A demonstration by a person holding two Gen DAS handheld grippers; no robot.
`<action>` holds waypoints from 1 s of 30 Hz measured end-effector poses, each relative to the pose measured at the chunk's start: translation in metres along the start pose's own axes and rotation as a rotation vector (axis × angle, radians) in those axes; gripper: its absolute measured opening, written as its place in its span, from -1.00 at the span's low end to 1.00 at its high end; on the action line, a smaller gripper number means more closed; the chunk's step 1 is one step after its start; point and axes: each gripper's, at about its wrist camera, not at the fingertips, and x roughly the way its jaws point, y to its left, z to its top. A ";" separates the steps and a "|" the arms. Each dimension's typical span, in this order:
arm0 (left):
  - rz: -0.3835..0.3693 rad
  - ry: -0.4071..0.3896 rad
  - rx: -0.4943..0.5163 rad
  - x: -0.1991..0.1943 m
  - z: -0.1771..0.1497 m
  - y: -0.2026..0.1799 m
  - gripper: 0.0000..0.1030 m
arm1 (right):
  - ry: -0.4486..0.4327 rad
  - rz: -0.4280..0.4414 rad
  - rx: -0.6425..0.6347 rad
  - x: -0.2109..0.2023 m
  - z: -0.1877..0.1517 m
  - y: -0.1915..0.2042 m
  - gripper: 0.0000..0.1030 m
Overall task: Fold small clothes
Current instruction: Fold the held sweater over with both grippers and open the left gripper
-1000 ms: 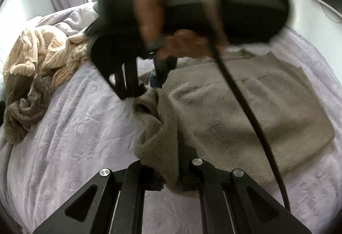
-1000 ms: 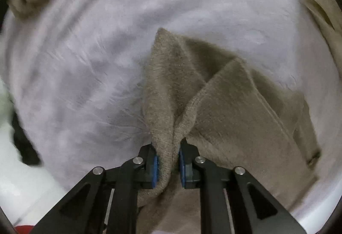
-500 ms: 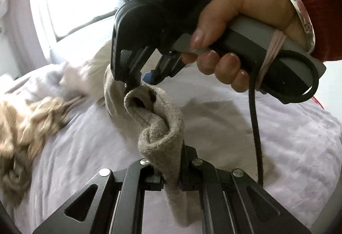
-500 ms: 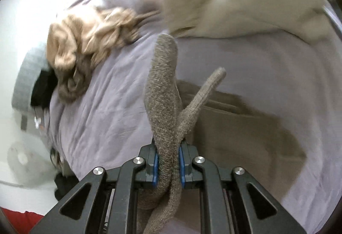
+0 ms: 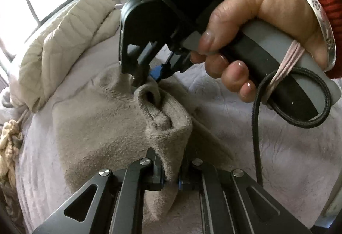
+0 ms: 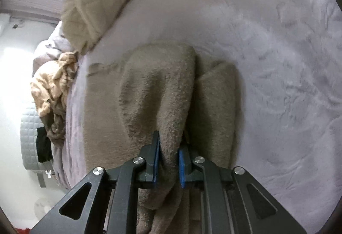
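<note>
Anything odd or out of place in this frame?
Nothing stands out. Both grippers, left and right, are shut on the taupe garment, its held edge bunched above the bed. Unfolded clothes lie in a heap nearby.

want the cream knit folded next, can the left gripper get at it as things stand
Probably not yet. The left gripper is shut on the taupe garment, as is the right gripper. The cream knit lies bunched at the bed's far edge, unobstructed once the garment is released.
</note>
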 end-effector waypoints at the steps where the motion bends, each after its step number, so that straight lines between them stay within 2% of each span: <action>1: 0.004 -0.008 -0.002 -0.003 0.003 -0.001 -0.83 | -0.017 0.013 -0.020 -0.010 0.001 -0.002 -0.71; 5: 0.001 -0.042 0.007 -0.013 0.011 -0.003 -0.83 | -0.065 0.024 -0.045 -0.030 0.000 -0.002 -0.71; 8: -0.020 -0.006 0.023 -0.002 0.009 -0.009 -0.83 | -0.015 -0.044 -0.023 -0.014 -0.005 -0.018 -0.67; 9: -0.024 0.018 0.018 0.003 0.007 -0.011 -0.82 | -0.010 -0.043 -0.008 -0.012 -0.007 -0.024 -0.62; 11: -0.038 0.050 -0.003 0.007 0.004 -0.008 -0.75 | -0.033 -0.045 0.036 -0.013 -0.013 -0.029 -0.35; 13: -0.051 0.055 -0.037 0.003 0.001 0.001 0.01 | -0.036 -0.042 0.054 -0.017 -0.017 -0.033 -0.26; 14: -0.048 0.038 -0.063 -0.004 -0.003 0.007 0.73 | -0.032 -0.050 0.056 -0.021 -0.021 -0.035 -0.25; 15: -0.045 0.003 -0.082 -0.013 -0.006 0.012 0.83 | -0.030 -0.063 0.058 -0.023 -0.024 -0.032 -0.21; 16: -0.050 -0.013 -0.087 -0.020 -0.009 0.015 0.83 | -0.033 -0.074 0.061 -0.028 -0.028 -0.032 -0.19; 19: -0.053 0.008 -0.097 -0.034 -0.015 0.033 0.83 | -0.052 -0.117 0.069 -0.040 -0.035 -0.032 -0.06; 20: -0.042 0.005 -0.124 -0.040 -0.018 0.043 0.83 | -0.059 -0.101 0.072 -0.042 -0.036 -0.031 -0.06; 23: -0.013 0.000 -0.237 -0.043 -0.021 0.088 0.84 | -0.075 -0.024 0.099 -0.045 -0.033 -0.034 -0.07; 27: 0.100 0.032 -0.442 -0.018 -0.018 0.166 0.84 | -0.060 0.028 0.157 -0.026 -0.018 -0.039 -0.06; 28: 0.123 0.042 -0.488 -0.011 -0.021 0.183 0.83 | -0.047 0.022 0.171 -0.021 -0.016 -0.040 -0.35; 29: 0.140 0.055 -0.550 -0.001 -0.024 0.202 0.83 | -0.026 0.010 0.170 -0.014 -0.013 -0.038 -0.74; 30: 0.141 0.071 -0.595 0.007 -0.027 0.216 0.83 | -0.022 0.001 0.158 -0.015 -0.013 -0.036 -0.74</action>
